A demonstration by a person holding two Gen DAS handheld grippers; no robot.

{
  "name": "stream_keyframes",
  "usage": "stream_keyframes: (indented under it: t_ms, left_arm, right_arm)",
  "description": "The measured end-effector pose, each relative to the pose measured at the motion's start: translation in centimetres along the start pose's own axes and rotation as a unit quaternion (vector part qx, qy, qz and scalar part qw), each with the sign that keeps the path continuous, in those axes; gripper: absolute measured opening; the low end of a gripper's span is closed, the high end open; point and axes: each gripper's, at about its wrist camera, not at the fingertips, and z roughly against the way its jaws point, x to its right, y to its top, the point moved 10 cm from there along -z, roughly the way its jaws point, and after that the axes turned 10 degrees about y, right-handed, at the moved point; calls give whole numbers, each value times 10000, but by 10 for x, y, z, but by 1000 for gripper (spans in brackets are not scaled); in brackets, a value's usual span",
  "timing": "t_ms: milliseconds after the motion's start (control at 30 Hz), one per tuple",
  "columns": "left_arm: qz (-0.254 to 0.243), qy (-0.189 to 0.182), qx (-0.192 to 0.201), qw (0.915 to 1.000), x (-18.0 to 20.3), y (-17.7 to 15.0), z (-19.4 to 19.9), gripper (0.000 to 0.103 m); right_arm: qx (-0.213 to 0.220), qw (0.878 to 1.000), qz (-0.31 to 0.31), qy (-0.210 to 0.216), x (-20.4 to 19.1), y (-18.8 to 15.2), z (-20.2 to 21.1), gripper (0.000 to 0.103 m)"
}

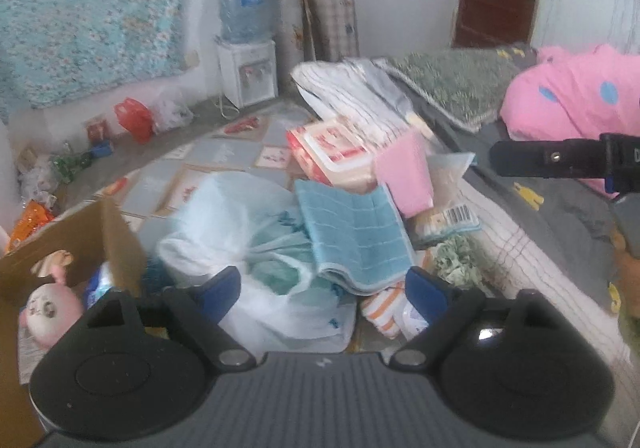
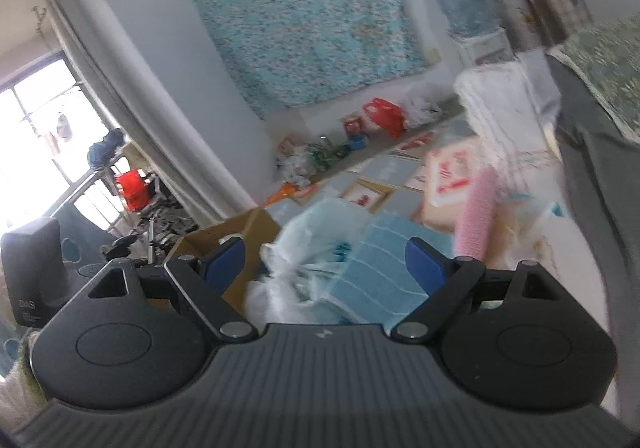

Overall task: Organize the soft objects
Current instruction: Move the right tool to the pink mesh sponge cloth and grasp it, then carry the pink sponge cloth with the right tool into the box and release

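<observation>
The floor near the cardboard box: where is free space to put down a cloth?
Bare tiles lie beyond the white plastic bag, toward the water dispenser. From the cardboard box to the blue towel and pink cloth it is crowded. The grey bedsheet has a bare strip.

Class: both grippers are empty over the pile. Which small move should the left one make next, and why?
Probably lower the left gripper onto the folded blue towel and close. Its fingers stand open and empty just short of it, the towel lies on top of the pile, and the open cardboard box sits close by.
</observation>
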Motion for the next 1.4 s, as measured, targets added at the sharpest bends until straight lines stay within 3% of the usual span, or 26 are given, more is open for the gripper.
stream_keyframes:
  t_ms: [100, 200, 267, 367, 633, 933, 1000, 1067, 1200, 1400]
  left_arm:
    - [-95, 16, -136, 9999, 13, 7, -23, 85]
    - [-102, 58, -191, 9997, 20, 17, -42, 79]
    - [-190, 16, -225, 9996, 29, 25, -54, 79]
    - [-411, -73, -268, 9988, 46, 36, -72, 79]
    - [-821, -506, -352, 9947, 99, 59, -110, 79]
    - [-689, -459, -710, 9940, 120, 66, -153, 45]
    - [-644, -455, -800, 9937, 120, 66, -156, 36]
    - [-592, -463, -826, 9937, 121, 66, -157, 26]
    - [-675, -379, -706, 9945, 126, 68, -149, 8]
    - [-601, -471, -385, 9963, 126, 77, -120, 5]
  right_arm:
    - [34, 9996, -50, -278, 26, 2, -14, 86]
    - [67, 9987, -161, -472, 54, 10, -32, 79]
    - [22, 9981, -315, -534, 74, 15, -45, 69]
    - [-50, 9965, -422, -717, 98, 22, -64, 65]
    - [-319, 9933, -700, -864, 141, 31, -100, 65]
    - [-541, 9928, -588, -890, 147, 35, -113, 62]
    - [-581, 9926, -518, -936, 146, 35, -114, 54]
    - [-619, 9927, -525, -896, 146, 33, -114, 36]
    - [-577, 9933, -506, -867, 141, 32, -112, 32]
    - [-385, 9949, -432, -827, 121, 37, -94, 30]
